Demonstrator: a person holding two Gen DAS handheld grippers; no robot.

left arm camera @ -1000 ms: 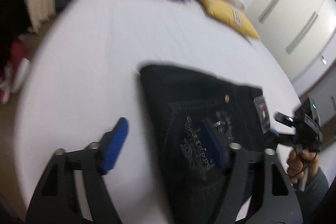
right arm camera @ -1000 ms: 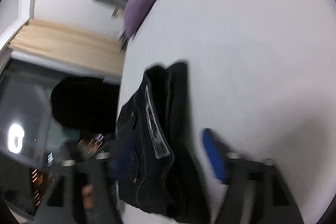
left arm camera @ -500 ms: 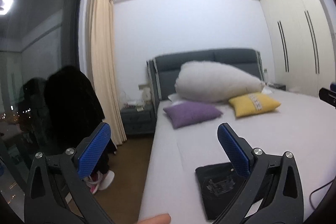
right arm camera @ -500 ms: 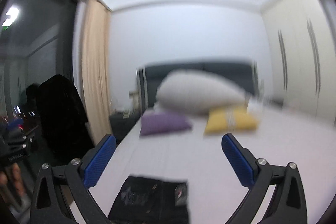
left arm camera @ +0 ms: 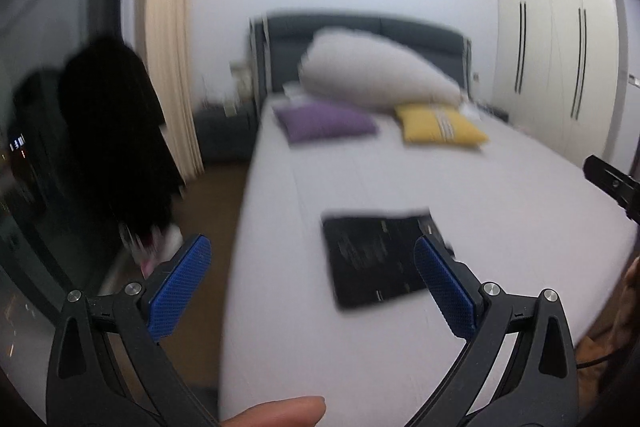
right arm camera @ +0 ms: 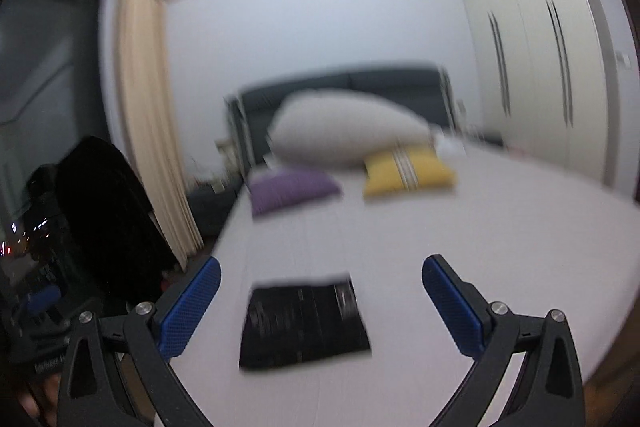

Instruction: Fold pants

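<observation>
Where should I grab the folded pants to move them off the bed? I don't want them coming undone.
Probably the near edge of the pants, coming in low from the foot of the bed: they lie flat as a compact rectangle, so pinching all layers together should keep the fold.

Up at the bed's (left arm camera: 360,179) head end, a purple cushion (left arm camera: 326,121) sits left, a yellow cushion (left arm camera: 440,129) right, a big white pillow (left arm camera: 372,75) behind; beige curtain (left arm camera: 168,47) hangs beyond the left edge.
</observation>
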